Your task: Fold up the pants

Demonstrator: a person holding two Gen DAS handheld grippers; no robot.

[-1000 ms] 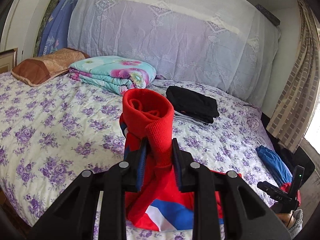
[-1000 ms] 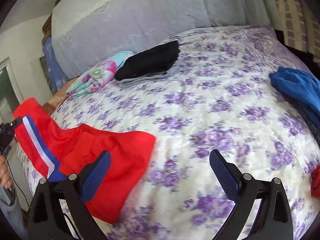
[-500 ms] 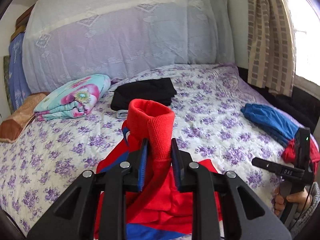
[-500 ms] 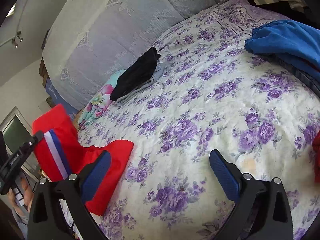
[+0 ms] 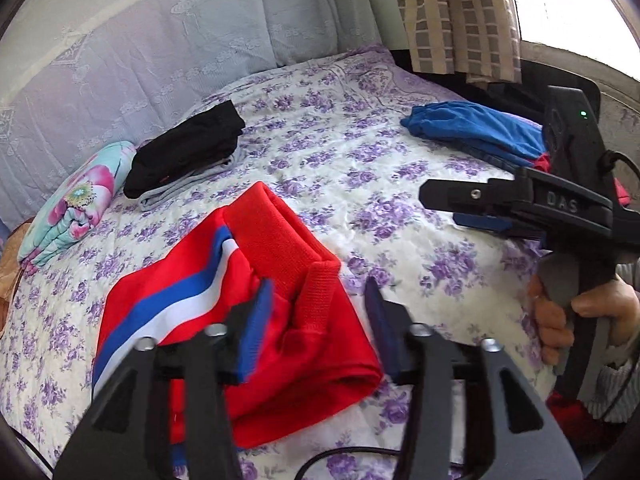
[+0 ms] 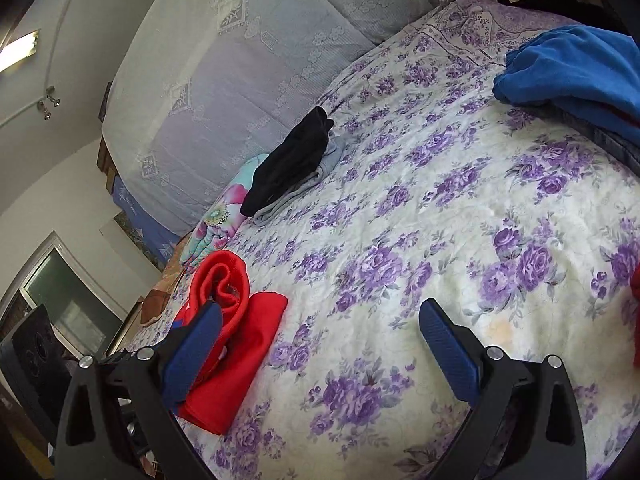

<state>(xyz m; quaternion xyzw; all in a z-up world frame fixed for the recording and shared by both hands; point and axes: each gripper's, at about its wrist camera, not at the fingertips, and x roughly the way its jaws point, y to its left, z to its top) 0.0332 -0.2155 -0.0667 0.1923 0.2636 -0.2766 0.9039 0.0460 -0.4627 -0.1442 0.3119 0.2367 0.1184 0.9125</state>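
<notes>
Floral bedsheet (image 5: pixel 328 184), black clothes (image 5: pixel 188 148), blue garment (image 5: pixel 472 128)

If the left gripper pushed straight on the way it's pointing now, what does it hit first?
Most likely the red pants: their ribbed cuff lies between the opening fingers of the left gripper, untouched by the pads. Beyond it is only the floral bedspread; depth is hard to judge.

Red knit pants (image 5: pixel 280 320) carry a blue-and-white side stripe – on a white bedspread (image 5: pixel 360 184) printed with purple roses. Upper left: black folded clothes (image 5: pixel 184 148) over grey, a turquoise quilt (image 5: pixel 76 204) with pink flowers. Right – a blue garment (image 5: pixel 472 128).
</notes>
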